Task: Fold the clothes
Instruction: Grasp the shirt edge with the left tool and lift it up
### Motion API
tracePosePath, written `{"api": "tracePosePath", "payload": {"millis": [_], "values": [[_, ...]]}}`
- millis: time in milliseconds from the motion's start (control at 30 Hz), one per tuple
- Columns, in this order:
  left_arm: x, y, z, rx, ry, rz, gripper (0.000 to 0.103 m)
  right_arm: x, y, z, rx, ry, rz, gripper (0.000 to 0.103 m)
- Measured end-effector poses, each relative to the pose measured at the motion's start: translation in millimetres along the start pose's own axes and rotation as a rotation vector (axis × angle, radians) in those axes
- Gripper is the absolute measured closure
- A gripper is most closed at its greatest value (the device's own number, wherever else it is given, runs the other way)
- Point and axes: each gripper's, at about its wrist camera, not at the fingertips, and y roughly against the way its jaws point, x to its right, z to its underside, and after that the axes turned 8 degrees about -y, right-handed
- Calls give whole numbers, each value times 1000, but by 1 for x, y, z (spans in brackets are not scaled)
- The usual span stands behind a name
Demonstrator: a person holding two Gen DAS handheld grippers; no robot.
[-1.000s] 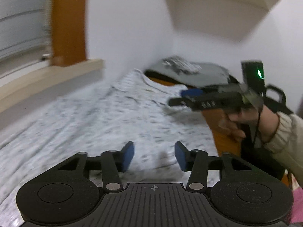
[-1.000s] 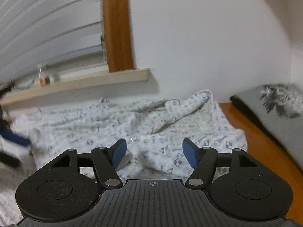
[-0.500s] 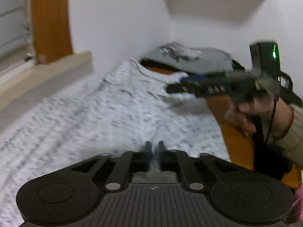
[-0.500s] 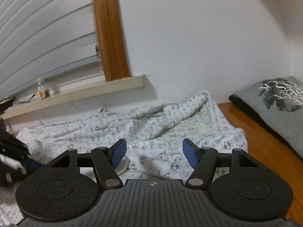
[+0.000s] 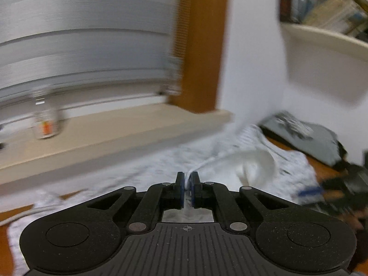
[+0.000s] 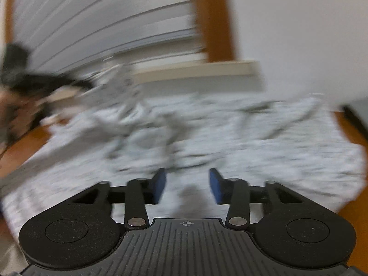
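Note:
A white garment with a small grey print (image 6: 207, 133) lies spread and rumpled across an orange-brown surface. My left gripper (image 5: 187, 185) is shut on an edge of this patterned garment (image 5: 248, 168), and the cloth rises from the pile in a lifted fold that shows its plain white inside. In the right wrist view my right gripper (image 6: 187, 184) stands open low over the garment, nothing between its blue pads. The left gripper and the hand holding it appear blurred at the left edge (image 6: 20, 85) of that view. Both views are motion-blurred.
A pale windowsill (image 5: 115, 133) with a small bottle (image 5: 46, 124) runs behind the garment, under white blinds and a wooden frame (image 5: 202, 46). A folded grey printed shirt (image 5: 306, 131) lies at the far right. A shelf with books (image 5: 326, 34) hangs above it.
My left gripper went from open to shut on the garment's edge, then swung up and left, lifting the cloth. My right gripper stayed open and dropped closer to the garment.

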Motion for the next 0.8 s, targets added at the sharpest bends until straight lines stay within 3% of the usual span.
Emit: {"api": "tracePosePath", "payload": {"millis": [167, 467, 767, 800], "values": [[-33, 1, 13, -17, 66, -57, 98, -38, -16, 5, -91, 89, -74, 64], [-51, -3, 43, -80, 90, -114, 94, -45, -25, 13, -108, 124, -43, 63], [-36, 44, 81, -75, 34, -169, 57, -54, -27, 22, -73, 218, -3, 56], [-33, 51, 83, -63, 30, -173, 48, -54, -26, 22, -68, 215, -2, 56]]}}
